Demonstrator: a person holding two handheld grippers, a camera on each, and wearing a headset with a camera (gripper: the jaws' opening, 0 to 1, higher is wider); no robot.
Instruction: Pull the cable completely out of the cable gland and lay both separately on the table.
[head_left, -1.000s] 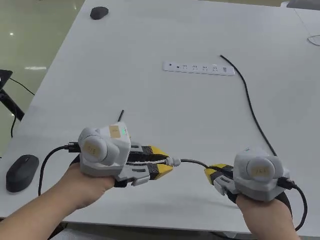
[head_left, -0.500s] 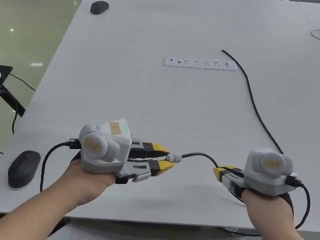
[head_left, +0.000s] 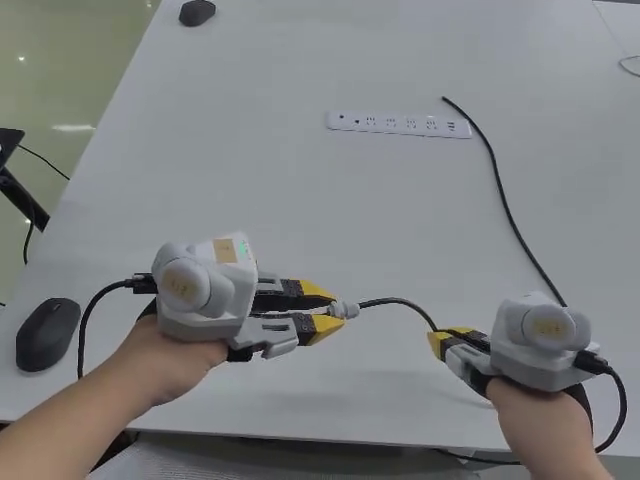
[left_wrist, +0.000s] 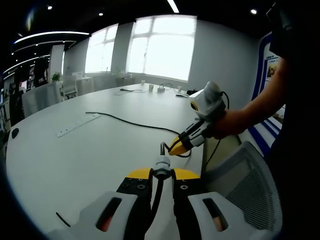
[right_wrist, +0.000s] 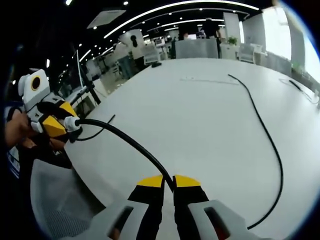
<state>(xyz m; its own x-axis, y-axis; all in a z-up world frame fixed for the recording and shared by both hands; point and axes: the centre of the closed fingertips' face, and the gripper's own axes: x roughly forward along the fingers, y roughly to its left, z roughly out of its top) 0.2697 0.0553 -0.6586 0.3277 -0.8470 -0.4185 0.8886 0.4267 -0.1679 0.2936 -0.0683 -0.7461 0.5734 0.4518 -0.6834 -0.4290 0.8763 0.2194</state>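
Observation:
A small white cable gland (head_left: 343, 309) (left_wrist: 161, 165) (right_wrist: 73, 124) is clamped in my left gripper (head_left: 322, 310) (left_wrist: 161, 175), which is shut on it above the table's near edge. A black cable (head_left: 395, 303) (right_wrist: 125, 140) runs out of the gland and arches rightward to my right gripper (head_left: 441, 345) (right_wrist: 168, 183), which is shut on it. In the left gripper view the cable (left_wrist: 163, 147) rises from the gland toward the right gripper (left_wrist: 176, 146). Its other end passes back between the left jaws.
A white power strip (head_left: 397, 124) lies mid-table with its long black cord (head_left: 500, 190) trailing toward the near right edge. A black mouse (head_left: 46, 333) sits at the near left, another dark mouse (head_left: 196, 12) at the far left. White table (head_left: 250, 180) all round.
The right gripper has drawn away to the right with the cable, so more cable now spans between the grippers and arches upward. The left gripper stays about where it was.

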